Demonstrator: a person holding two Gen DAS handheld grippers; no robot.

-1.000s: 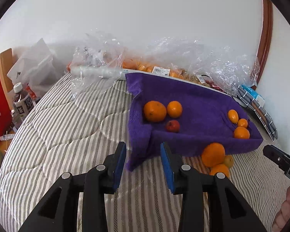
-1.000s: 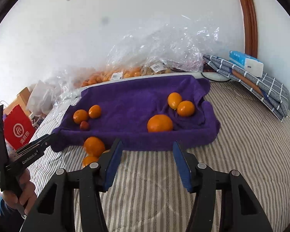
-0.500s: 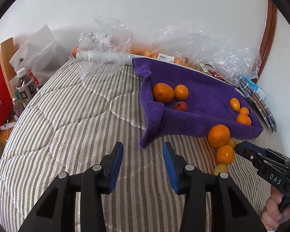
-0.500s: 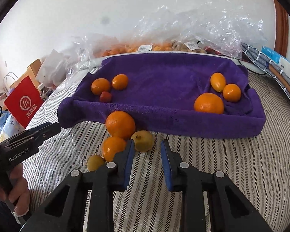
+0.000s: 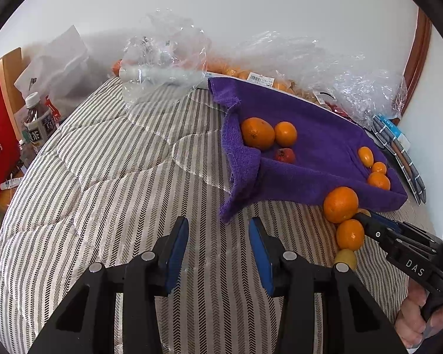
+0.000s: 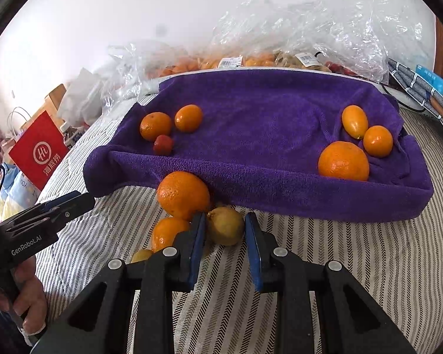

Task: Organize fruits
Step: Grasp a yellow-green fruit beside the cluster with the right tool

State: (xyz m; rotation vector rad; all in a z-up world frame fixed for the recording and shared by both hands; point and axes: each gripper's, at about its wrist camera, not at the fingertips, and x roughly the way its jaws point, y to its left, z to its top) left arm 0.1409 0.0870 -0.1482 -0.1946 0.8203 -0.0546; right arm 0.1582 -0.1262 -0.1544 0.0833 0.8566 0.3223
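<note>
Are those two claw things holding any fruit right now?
Not yet. The right gripper straddles the yellowish lemon, its jaws beside its sides but apparently not clamped. The left gripper is open and empty.

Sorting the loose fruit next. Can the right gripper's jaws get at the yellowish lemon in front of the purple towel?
Probably yes. The right gripper has its jaws open on either side of the lemon, nothing between them. The large orange crowds the left jaw.

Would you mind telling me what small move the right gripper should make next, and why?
Probably close the right gripper on the yellowish fruit. Its open fingers already sit on either side of that fruit, which lies on the striped bed just outside the purple towel.
</note>
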